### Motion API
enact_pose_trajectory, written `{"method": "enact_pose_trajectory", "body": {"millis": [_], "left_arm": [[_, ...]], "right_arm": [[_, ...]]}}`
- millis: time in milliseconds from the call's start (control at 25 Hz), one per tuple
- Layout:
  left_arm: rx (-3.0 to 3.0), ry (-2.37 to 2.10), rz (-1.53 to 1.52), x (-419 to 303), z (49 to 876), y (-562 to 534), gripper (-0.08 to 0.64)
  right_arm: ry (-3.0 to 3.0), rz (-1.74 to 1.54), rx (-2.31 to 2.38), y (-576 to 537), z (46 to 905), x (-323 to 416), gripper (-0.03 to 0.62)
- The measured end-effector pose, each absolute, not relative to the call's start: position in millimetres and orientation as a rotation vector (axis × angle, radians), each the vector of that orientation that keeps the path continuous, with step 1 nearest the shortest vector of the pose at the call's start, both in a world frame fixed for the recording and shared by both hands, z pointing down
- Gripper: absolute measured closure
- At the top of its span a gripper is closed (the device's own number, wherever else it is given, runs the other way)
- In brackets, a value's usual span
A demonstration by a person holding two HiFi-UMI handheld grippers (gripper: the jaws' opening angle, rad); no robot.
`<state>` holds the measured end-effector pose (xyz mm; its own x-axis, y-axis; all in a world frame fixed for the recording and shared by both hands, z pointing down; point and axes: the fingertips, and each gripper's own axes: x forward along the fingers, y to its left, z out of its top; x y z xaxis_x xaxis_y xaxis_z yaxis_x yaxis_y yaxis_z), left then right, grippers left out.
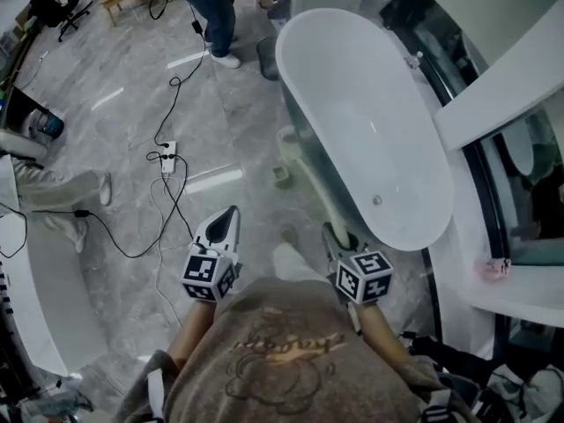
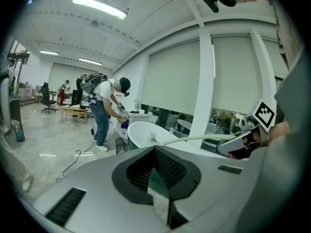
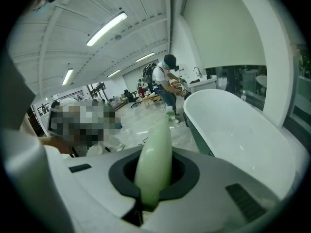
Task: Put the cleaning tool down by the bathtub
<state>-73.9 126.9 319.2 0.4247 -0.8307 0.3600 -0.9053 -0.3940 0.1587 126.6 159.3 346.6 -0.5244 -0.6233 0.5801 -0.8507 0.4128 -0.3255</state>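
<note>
The white oval bathtub [image 1: 370,122] [image 2: 146,130] [image 3: 233,125] stands just ahead and to my right. My right gripper [image 1: 333,233] [image 3: 153,188] is shut on the cleaning tool [image 1: 310,188] [image 3: 155,149] [image 2: 194,140], gripping its long pale-green handle. The handle reaches forward over the floor along the tub's left side, off the ground. My left gripper [image 1: 231,214] [image 2: 163,178] hovers to the left of it over the grey floor, its jaws together with nothing in them.
A person [image 1: 220,7] [image 2: 104,106] [image 3: 165,81] bends over a basin beyond the tub's far end, a small bin [image 1: 267,60] beside them. A power strip [image 1: 167,157] and cables lie on the floor at left. Someone's legs [image 1: 62,188] reach in from the left edge.
</note>
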Motion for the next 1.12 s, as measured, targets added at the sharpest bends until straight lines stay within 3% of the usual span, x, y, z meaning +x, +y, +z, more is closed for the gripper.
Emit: {"method": "enact_pose_trajectory", "body": {"millis": [520, 1120], "left_arm": [[2.291, -1.612, 0.302, -55, 312, 19, 0.560], [2.311, -1.587, 0.309, -77, 318, -38, 0.560]], "right_arm": [[-2.334, 0.836, 1.156, 45, 352, 151, 0.574], [-2.310, 0.864, 1.169, -7, 363, 120, 0.574]]}}
